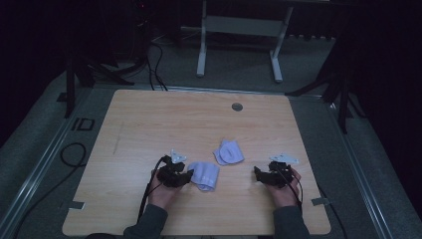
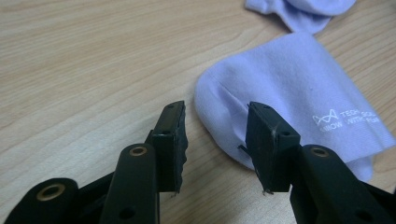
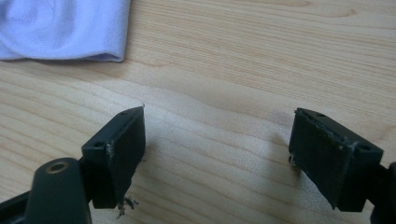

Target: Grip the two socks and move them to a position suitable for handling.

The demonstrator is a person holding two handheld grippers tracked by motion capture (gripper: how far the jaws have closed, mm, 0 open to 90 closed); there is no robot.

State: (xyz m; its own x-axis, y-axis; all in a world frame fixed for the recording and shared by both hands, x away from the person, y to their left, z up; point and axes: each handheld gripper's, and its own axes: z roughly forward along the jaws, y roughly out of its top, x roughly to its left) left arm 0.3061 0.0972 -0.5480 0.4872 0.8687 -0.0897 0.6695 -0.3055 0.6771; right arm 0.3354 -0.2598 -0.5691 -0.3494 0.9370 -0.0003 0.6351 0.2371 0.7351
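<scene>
As left gripper (image 2: 215, 140) straddles sock (image 2: 299, 100) edge, jaws apart.

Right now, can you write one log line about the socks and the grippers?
left gripper: open, at near sock edge | right gripper: open, over bare table | far sock: apart, untouched

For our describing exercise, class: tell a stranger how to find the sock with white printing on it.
Start at the wooden table and look to its near edge, where the person's hands come in. Just beside the left gripper lies a pale lilac sock, its rounded end at the open jaws. Unlike the other sock, lying farther back near the table's middle, it carries a small white logo and lettering.
</scene>
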